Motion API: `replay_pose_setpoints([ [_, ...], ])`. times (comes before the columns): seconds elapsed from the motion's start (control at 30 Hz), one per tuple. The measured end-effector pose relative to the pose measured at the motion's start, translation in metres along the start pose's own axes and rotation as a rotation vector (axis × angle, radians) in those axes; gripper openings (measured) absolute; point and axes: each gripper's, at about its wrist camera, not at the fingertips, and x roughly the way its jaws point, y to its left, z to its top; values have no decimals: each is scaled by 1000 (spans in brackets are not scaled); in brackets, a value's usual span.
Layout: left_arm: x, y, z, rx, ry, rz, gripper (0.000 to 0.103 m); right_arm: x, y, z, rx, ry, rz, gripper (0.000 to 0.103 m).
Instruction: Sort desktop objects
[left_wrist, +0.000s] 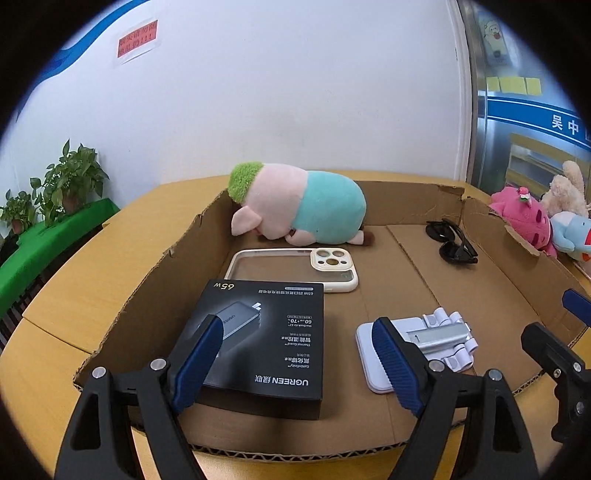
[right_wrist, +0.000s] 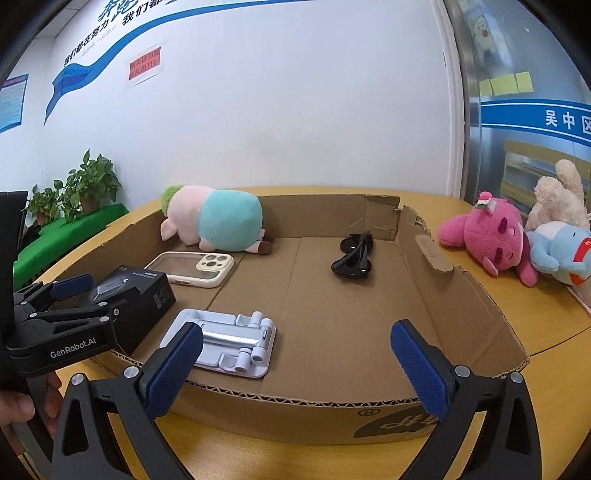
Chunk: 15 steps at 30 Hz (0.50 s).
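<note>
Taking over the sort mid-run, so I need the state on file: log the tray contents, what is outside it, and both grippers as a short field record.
container: cardboard tray on the wooden table
in tray: pig plush, phone case, black charger box, white folding stand, sunglasses
outside tray: pink plush, beige plush, blue plush
left gripper: open, empty
right gripper: open, empty

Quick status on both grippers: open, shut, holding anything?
Left gripper: open, holding nothing, over the black charger box.
Right gripper: open wide, empty, near the white phone stand.
</note>
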Motion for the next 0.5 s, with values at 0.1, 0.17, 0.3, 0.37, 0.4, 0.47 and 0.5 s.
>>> replay_pose_setpoints([
  [0.1,-3,0,-4,2,-44,-1,83,-2,1,-3,-3,-27,-7,103],
  [0.17,-5,0,-5,1,-65,0,83,-2,1,-3,-3,-31,-8,103],
  [0.3,-6,0,-5,2,-74,-1,84,-2,1,-3,-3,-30,-8,103],
  [0.37,-6,-1,-5,2,-74,-1,84,-2,1,-4,-2,-30,-8,103],
  [0.4,-6,-1,-5,2,-73,-1,84,-2,0,-4,-2,-30,-8,103],
  [0.47,-5,-1,-5,3,-73,-2,85,-2,0,-4,-3,-30,-8,103],
  [0.5,-6,-1,-5,2,-72,-1,85,-2,0,-4,-2,-30,-8,103],
])
